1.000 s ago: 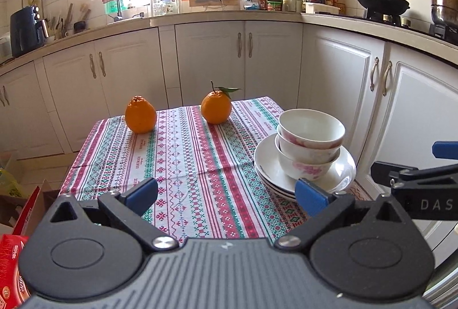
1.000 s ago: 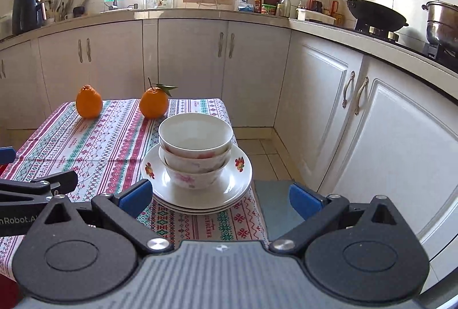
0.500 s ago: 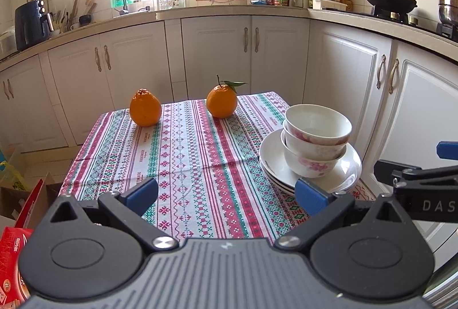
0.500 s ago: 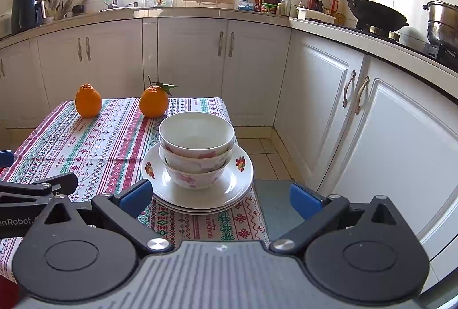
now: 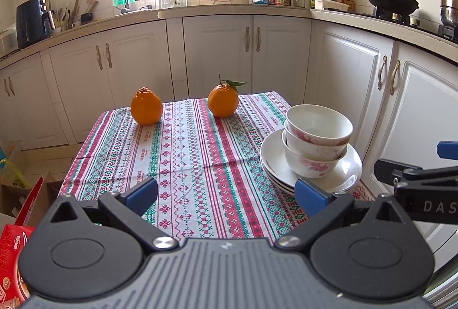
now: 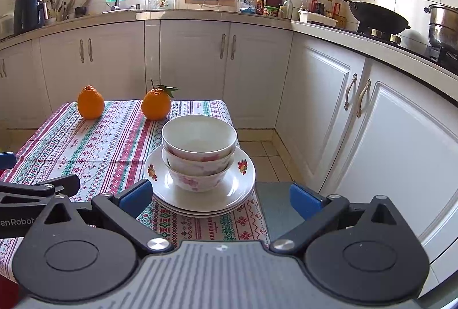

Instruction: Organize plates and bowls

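While bowls (image 6: 199,150) top plates (image 6: 243,183), two oranges (image 6: 91,102) sit beyond

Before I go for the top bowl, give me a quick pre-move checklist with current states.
1. Left gripper open and empty: ok.
2. Right gripper open and empty: ok.
3. White floral ceramic bowls nested upright on the stacked white plates: ok.
4. Top bowl empty: ok.
5. Plate stack well clear of the striped tablecloth edge: not ok, it sits near the corner.
6. The two oranges clear of the stack: ok.
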Available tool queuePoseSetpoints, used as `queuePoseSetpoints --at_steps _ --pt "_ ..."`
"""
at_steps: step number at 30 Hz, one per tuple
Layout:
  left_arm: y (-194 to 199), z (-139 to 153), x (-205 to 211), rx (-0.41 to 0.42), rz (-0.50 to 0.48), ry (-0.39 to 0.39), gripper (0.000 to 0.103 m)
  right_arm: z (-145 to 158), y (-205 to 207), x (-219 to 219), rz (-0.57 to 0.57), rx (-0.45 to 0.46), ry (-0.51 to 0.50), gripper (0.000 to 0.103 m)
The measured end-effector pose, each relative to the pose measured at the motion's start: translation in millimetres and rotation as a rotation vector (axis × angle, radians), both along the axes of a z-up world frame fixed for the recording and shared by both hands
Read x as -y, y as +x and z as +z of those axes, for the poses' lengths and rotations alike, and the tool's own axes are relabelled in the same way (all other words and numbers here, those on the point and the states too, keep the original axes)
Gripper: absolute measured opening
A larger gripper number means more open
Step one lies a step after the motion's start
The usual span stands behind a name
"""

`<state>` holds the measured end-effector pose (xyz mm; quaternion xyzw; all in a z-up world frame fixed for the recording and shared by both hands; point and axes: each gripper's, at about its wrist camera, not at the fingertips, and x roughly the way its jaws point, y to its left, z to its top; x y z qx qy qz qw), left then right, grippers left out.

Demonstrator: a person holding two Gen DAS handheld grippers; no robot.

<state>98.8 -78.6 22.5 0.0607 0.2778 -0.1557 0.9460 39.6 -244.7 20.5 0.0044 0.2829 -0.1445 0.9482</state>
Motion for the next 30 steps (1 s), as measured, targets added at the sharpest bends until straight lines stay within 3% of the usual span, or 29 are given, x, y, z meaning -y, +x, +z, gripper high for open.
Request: queuePoseSetpoints --at_steps 30 --pt "-0.3 2.5 -1.4 0.002 0.009 -0.007 0.101 2.2 -2.6 -3.1 0.015 0.022 -0.016 0.103"
